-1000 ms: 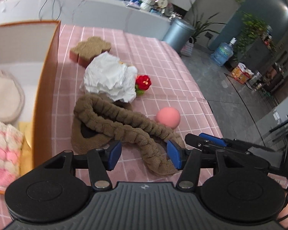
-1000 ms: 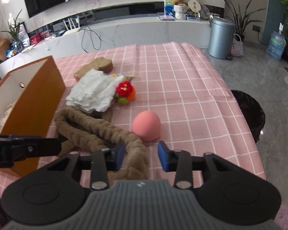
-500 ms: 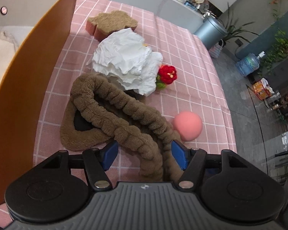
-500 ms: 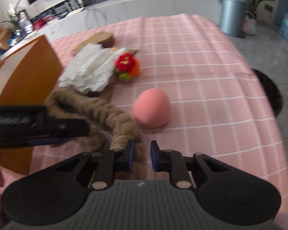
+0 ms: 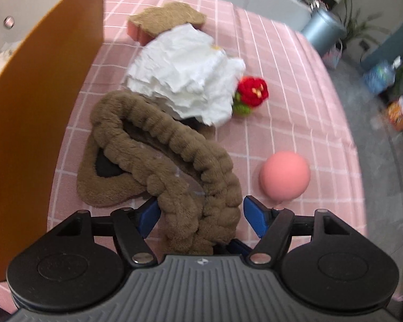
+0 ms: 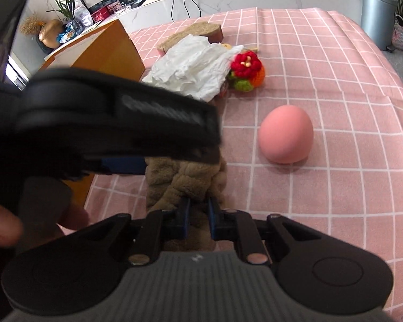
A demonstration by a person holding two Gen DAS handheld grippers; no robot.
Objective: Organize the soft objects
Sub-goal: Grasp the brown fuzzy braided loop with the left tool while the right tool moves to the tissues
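Observation:
A brown plush headband [image 5: 174, 155] lies looped on the pink checked cloth beside the orange box [image 5: 35, 107]. My left gripper [image 5: 201, 216] points down over its near end. Its jaws are opening, the band's two strands sit between the blue pads, and the right pad stands clear of them. In the right wrist view my right gripper [image 6: 199, 212] is shut on the headband's [image 6: 182, 179] near end, with brown plush pinched between its blue fingers. The left tool's black housing [image 6: 107, 118] crosses that view and hides most of the band.
A crumpled white cloth [image 5: 185, 75] overlaps the band's far loop. Beside it sit a red knitted flower [image 5: 252, 92] and a toast-shaped sponge [image 5: 166, 18]. A pink egg-shaped ball [image 6: 286, 136] stands to the right. A hand [image 6: 0, 225] shows at lower left. The table edge is right.
The left gripper sank closer over the headband and its jaws widened around the near end. The right gripper dipped and narrowed onto the band's end. The left tool now fills the right view's left side.

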